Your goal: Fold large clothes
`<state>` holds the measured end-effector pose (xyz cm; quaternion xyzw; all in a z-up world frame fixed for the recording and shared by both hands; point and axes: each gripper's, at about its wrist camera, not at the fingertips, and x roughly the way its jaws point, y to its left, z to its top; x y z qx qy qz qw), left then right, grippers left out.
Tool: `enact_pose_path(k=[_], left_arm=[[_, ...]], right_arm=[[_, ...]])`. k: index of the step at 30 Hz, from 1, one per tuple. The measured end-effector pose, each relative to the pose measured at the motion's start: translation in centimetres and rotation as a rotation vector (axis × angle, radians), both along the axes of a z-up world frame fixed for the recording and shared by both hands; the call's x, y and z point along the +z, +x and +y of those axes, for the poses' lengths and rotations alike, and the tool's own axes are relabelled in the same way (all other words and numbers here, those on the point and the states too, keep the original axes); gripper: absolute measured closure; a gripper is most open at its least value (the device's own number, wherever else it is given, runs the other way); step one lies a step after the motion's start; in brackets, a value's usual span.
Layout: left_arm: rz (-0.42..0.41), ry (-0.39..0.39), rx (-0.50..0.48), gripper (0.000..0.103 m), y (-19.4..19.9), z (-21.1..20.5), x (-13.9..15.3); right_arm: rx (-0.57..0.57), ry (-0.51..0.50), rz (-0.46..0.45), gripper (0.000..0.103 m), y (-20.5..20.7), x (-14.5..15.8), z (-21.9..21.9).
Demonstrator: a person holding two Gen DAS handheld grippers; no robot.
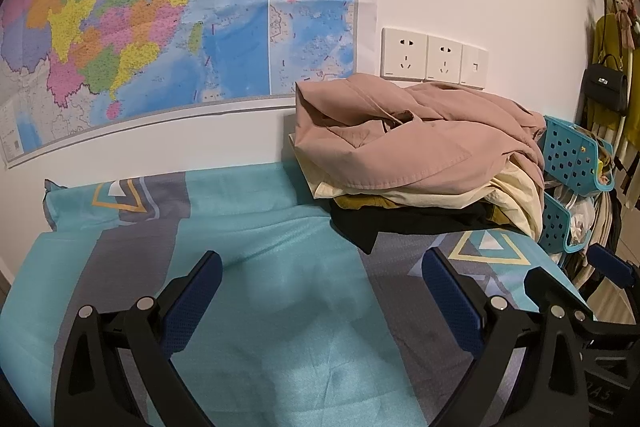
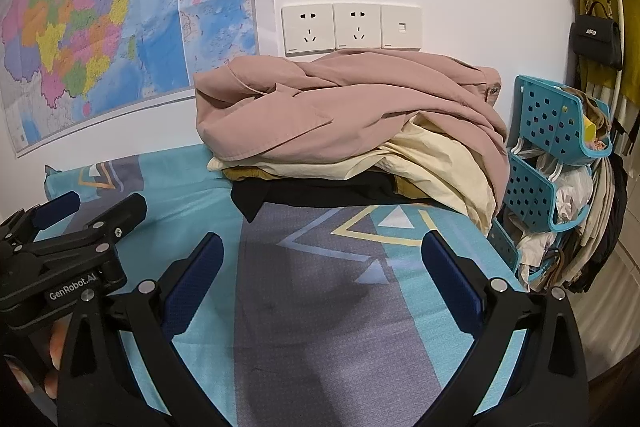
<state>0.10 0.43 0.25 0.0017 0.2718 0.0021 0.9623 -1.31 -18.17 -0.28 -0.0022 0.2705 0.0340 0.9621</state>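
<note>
A pile of clothes lies at the far right of the bed against the wall. A crumpled dusty-pink garment (image 1: 416,131) (image 2: 352,107) is on top, over a cream one (image 2: 436,163), a mustard one and a black one (image 2: 304,193). My left gripper (image 1: 320,267) is open and empty over the teal and grey bedsheet (image 1: 256,227), short of the pile. My right gripper (image 2: 320,247) is open and empty, closer to the pile. The left gripper also shows at the left of the right wrist view (image 2: 92,209); the right gripper's finger shows at the right of the left wrist view (image 1: 612,265).
A map (image 1: 160,19) and wall sockets (image 2: 352,26) are on the wall behind the bed. Teal perforated baskets (image 2: 548,119) with clutter stand past the bed's right edge. A black handbag (image 2: 596,37) and hanging clothes are at the far right.
</note>
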Motion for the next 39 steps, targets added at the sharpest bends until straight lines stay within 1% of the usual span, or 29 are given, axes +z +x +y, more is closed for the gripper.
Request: enact_pose_path(k=[11,19,22,25,26,27,30,32,34,37,39], left_arm=[[0.004,0.003,-0.001,0.007,-0.1,-0.2,0.0],[0.014,0.036,-0.002,0.007,-0.1,-0.7,-0.1],[0.007,0.002,-0.002,0.007,-0.1,-0.6,-0.1],[0.010,0.005,-0.002,0.007,0.0,-0.7,-0.2],[0.011,-0.006,-0.002,0.007,0.1,-0.6,-0.2],[0.009,-0.037,-0.003,0.007,0.3,-0.5,-0.2],[0.018,-0.062,-0.001,0.007,1.1,-0.3,-0.3],[0.023,-0.084,-0.014,0.007,1.8,-0.2,-0.4],[0.027,-0.085,-0.032,0.007,2.7,-0.3,-0.4],[0.045,-0.081,-0.053,0.007,4.4,-0.7,-0.7],[0.086,-0.095,-0.065,0.007,6.0,-0.9,-1.1]], right_arm=[[-0.005,-0.001,-0.003,0.005,-0.1,0.0,0.0],[-0.002,0.002,-0.005,0.005,0.0,0.1,0.0],[-0.003,0.001,-0.006,0.005,0.1,0.1,0.1],[0.001,-0.005,-0.007,0.005,0.2,0.2,0.2],[0.002,-0.009,-0.009,0.005,0.2,0.3,0.2],[0.005,-0.009,-0.009,0.005,0.4,0.4,0.1],[0.021,-0.003,-0.004,0.005,1.2,0.7,-0.5],[0.040,-0.029,-0.012,0.005,2.1,1.1,-0.7],[0.060,-0.049,-0.027,0.005,3.1,1.6,-0.8],[0.109,-0.067,-0.031,0.005,5.9,2.5,-1.4],[0.129,-0.082,-0.029,0.005,8.2,3.2,-1.6]])
